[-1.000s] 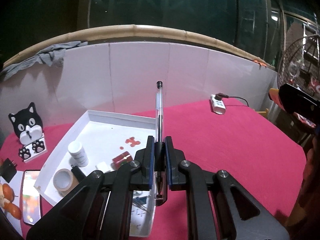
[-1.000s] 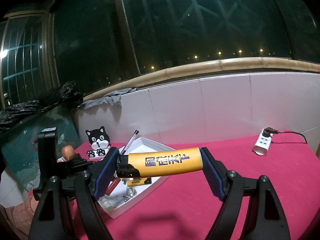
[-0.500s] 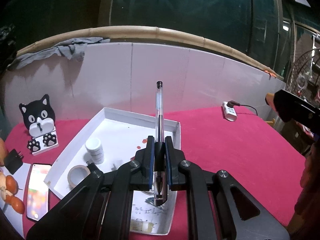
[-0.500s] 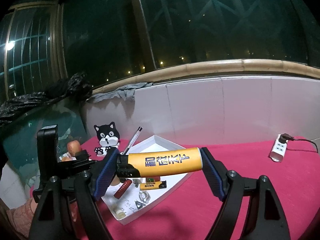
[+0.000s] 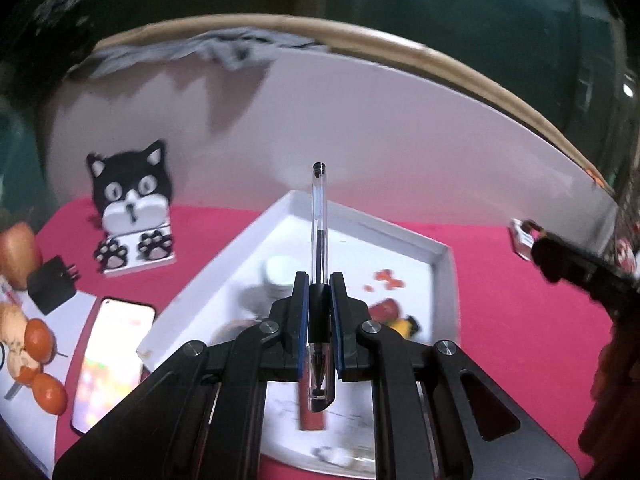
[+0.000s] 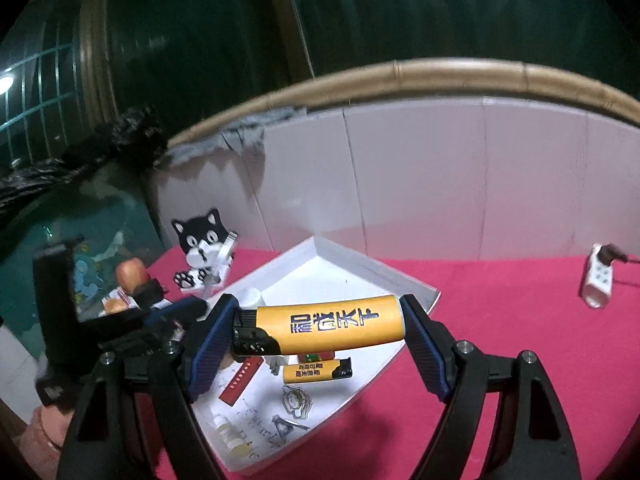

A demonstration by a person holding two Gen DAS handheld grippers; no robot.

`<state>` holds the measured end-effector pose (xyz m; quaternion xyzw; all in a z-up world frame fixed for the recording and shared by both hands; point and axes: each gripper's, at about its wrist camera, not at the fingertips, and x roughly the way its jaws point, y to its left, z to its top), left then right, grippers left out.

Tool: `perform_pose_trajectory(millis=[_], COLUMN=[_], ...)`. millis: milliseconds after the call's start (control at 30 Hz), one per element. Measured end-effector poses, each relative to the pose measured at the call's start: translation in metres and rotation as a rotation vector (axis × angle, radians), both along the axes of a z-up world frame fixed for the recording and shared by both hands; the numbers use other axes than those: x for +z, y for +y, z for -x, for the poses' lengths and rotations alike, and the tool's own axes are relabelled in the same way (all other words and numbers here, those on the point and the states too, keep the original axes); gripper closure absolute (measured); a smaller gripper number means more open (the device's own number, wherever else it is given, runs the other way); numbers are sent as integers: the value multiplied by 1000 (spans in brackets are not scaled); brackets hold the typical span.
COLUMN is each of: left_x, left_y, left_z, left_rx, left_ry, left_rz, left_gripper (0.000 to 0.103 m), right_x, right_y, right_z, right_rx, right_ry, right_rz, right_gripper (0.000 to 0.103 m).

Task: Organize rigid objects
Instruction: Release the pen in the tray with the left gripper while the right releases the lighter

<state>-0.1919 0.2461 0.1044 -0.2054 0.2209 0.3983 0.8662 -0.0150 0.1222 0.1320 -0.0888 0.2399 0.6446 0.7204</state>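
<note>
My left gripper (image 5: 319, 292) is shut on a clear ballpoint pen (image 5: 319, 216) that sticks out forward over the white tray (image 5: 444, 256). My right gripper (image 6: 316, 330) is shut endwise on a large yellow lighter (image 6: 332, 330) with dark characters, held crosswise above the same tray (image 6: 416, 284). In the tray lie a small yellow lighter (image 6: 316, 372), a red bar (image 6: 240, 378), a small bottle (image 6: 226, 434), a white jar (image 5: 280, 276) and several small bits. The left gripper's black frame (image 6: 120, 320) shows at the left of the right wrist view.
A pink cloth (image 5: 500, 320) covers the table. A black-and-white cat figure (image 5: 132, 208), a lit phone (image 5: 108, 364), a black charger (image 5: 52, 288) and fruit (image 5: 40, 344) lie left of the tray. A white power strip (image 6: 598, 280) sits at the right. A white board (image 6: 440, 176) backs the table.
Both grippers have moved forward and lower toward the tray, which now looms larger under them. The left view has swung left, and both grips are unchanged.
</note>
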Motion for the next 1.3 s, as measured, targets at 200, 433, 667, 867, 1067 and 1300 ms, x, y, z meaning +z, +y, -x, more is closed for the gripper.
perform_pose_trajectory(millis=[200,433,667,867,1067,1300], left_x=[-14,-20,-26,-22,-15,1], left_y=[11,8,8,10,9,-8], left_z=[-13,-43,-51,-39,-20,-12], left_rx=[-9,-55,-52,34,99,115], left_ry=[25,69,98,107,88,70], left_rz=[27,2,-3,-17,-34,-64], left_gripper=[94,94,94,31,1,1], right_x=[-35,-53,-59,-57,-48,-19], right_y=[40,74,86,76,49,2], right_z=[2,-5,-10,-13,-23,-19], right_rx=[-12,-57,-90,-133,-174,-172], right_ry=[18,29,39,39,96,105], right_rz=[96,148,161,137,70,-61], right_gripper=[22,22,20,8,0,0])
